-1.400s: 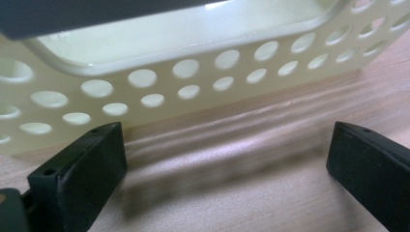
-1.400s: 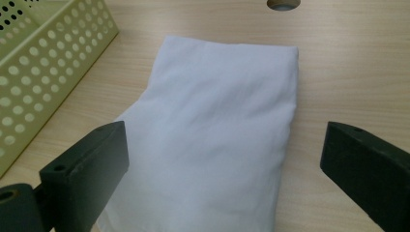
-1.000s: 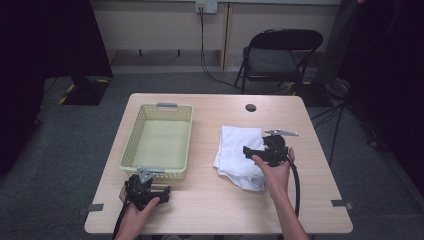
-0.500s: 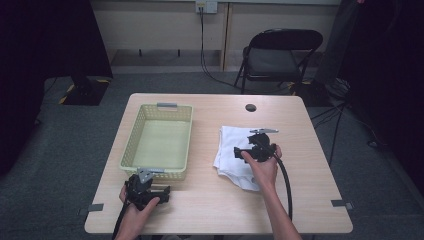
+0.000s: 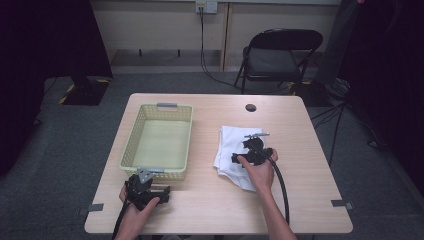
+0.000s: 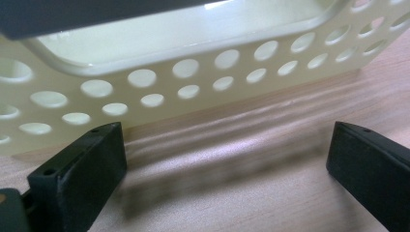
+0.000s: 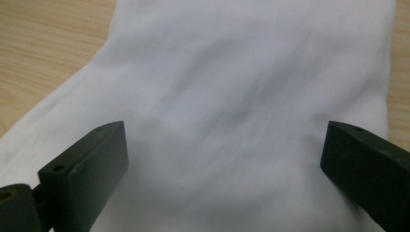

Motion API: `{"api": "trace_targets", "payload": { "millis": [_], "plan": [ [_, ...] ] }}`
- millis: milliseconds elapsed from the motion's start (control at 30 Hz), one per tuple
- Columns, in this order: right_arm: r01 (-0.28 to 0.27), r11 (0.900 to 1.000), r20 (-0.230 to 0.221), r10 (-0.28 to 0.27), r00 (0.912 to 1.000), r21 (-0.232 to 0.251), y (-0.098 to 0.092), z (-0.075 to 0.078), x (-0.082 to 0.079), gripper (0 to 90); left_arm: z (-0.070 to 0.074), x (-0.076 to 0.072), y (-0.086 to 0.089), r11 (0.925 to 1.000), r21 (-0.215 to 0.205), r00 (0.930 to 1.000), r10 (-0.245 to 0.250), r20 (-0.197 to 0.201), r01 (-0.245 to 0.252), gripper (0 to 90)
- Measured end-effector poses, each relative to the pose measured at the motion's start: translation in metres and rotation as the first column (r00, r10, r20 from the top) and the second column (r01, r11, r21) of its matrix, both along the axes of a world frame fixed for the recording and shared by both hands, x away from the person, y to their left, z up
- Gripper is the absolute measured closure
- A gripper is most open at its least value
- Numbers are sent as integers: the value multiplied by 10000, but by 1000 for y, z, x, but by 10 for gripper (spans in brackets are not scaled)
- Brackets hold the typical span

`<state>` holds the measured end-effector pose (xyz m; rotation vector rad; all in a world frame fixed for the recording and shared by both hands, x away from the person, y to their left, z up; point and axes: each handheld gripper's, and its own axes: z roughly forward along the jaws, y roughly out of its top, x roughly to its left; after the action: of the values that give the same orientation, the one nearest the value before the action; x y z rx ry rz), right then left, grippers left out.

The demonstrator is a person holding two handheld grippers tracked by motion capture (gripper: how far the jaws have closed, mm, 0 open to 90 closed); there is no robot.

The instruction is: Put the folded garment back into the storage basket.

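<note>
We are hovering the released right tongs (image 7: 220, 159) over the crumpled white cloth (image 5: 232, 150) to grasp it, while resting the released left tongs (image 6: 225, 164) on the wooden counter (image 5: 210, 205) beside the pale yellow perforated plastic basket (image 5: 131, 155).

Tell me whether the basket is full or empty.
Empty. The high view shows the basket's bare pale floor, with the white cloth lying beside it on the table.

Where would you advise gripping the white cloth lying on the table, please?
Probably from above, at the middle of the white cloth, where the open right gripper hovers. The cloth lies flat in soft folds on the table, so pinching a raised fold seems easier than its flat edges.
</note>
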<state>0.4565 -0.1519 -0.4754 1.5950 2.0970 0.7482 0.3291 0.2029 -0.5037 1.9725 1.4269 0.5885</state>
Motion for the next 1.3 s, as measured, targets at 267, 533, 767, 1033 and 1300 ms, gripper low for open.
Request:
{"api": "trace_targets", "payload": {
  "millis": [267,533,767,1033,1300],
  "plan": [
    [81,9992,-261,-91,9996,-387,3,-7,1,9,0,0,0,10000,-7,10000,-1,0,1,0],
    [-188,9986,-285,174,9994,-491,3,-12,1,0,0,0,0,10000,0,10000,-12,-1,12,0],
    [-349,9991,-291,341,9990,-256,-1,-13,2,24,0,0,0,10000,-10,10000,1,3,-1,0],
    [-163,9997,-283,157,9995,-195,-4,-9,2,171,0,0,0,10000,0,10000,-10,1,10,0],
    [-143,9990,-83,140,9999,-429,-3,-5,2,438,0,0,0,10000,-6,10000,-26,0,26,0]
  ]
}}
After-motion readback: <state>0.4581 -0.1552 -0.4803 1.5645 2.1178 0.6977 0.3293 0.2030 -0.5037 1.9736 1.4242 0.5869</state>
